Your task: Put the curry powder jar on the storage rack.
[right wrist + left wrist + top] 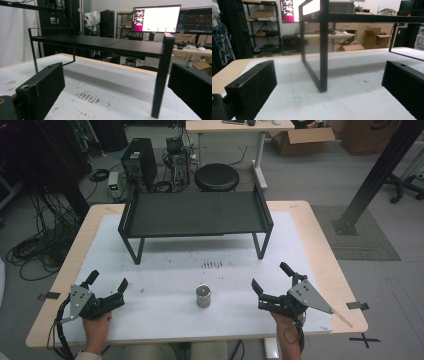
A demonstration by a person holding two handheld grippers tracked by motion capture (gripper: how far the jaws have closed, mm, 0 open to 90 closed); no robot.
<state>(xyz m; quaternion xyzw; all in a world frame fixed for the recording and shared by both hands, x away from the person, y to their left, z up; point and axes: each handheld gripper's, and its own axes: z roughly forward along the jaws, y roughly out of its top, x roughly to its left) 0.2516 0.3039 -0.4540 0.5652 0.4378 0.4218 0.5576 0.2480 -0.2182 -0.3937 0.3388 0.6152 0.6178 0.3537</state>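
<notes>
One small metal cylinder [203,296] stands upright mid-desk on the white mat [165,270], between the left gripper [106,284] and right gripper [271,279], apart from both. Both sets of fingers spread wide, holding nothing. It looks rigid, smooth, likely dense for its size and slippery; I'd pinch the round side wall at mid-height, square on, so it doesn't tip. Black metal shelf [195,214] stands behind on thin legs.
</notes>
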